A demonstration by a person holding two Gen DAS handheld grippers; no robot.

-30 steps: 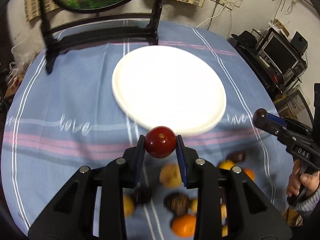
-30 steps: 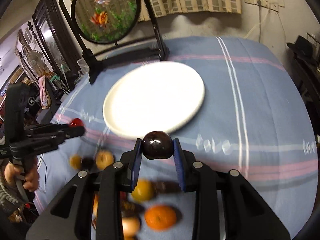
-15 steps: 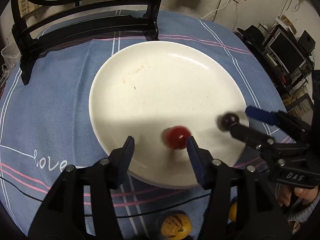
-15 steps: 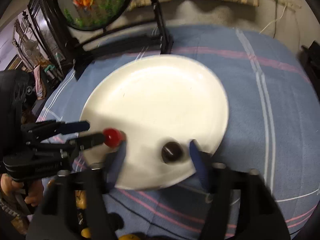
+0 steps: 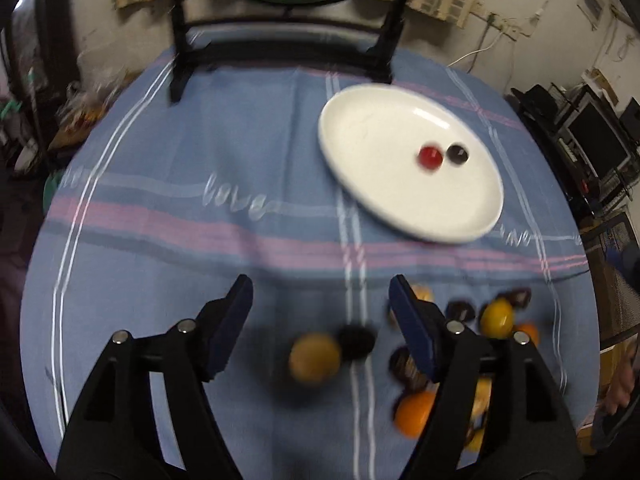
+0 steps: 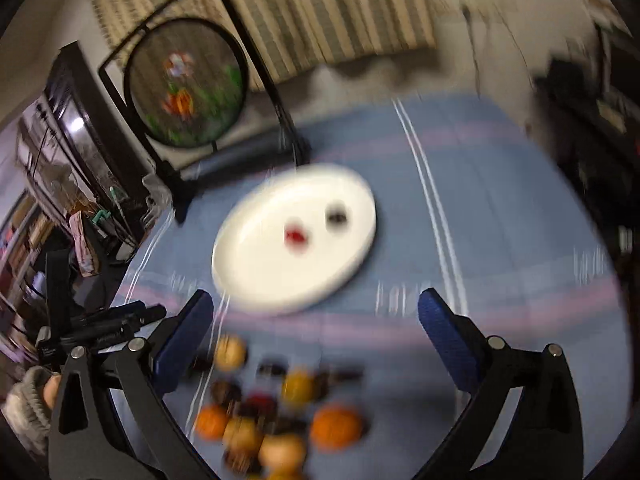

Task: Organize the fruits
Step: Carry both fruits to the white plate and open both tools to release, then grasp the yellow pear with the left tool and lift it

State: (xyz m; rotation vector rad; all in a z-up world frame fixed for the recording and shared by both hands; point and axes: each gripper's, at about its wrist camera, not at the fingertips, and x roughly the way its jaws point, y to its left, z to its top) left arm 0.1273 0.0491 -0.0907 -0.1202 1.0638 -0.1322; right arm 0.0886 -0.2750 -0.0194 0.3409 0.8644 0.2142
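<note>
- Nearest to us, the left gripper [image 5: 320, 292] shows its jaws apart and widening, with nothing between the pads; only bare cloth lies in the gap.
- The right gripper [image 6: 316, 304] likewise has its jaws spread wide and opening further, gripping nothing.
- Just beyond the fingertips we see the fruit pile [image 5: 460, 344] on the blue tablecloth [image 5: 200, 160]: a yellowish fruit [image 5: 315, 357] beside a dark fruit [image 5: 356, 342], and an orange [image 6: 336, 427] among blurred pieces.
- Farther on we find the white plate [image 5: 384, 184], well clear of both sets of jaws.
- On the plate rest the red fruit [image 5: 430, 157] and the dark round fruit [image 5: 457, 153], just beside each other.
- Farthest stands the round framed picture [image 6: 185, 82] on its black stand.
</note>
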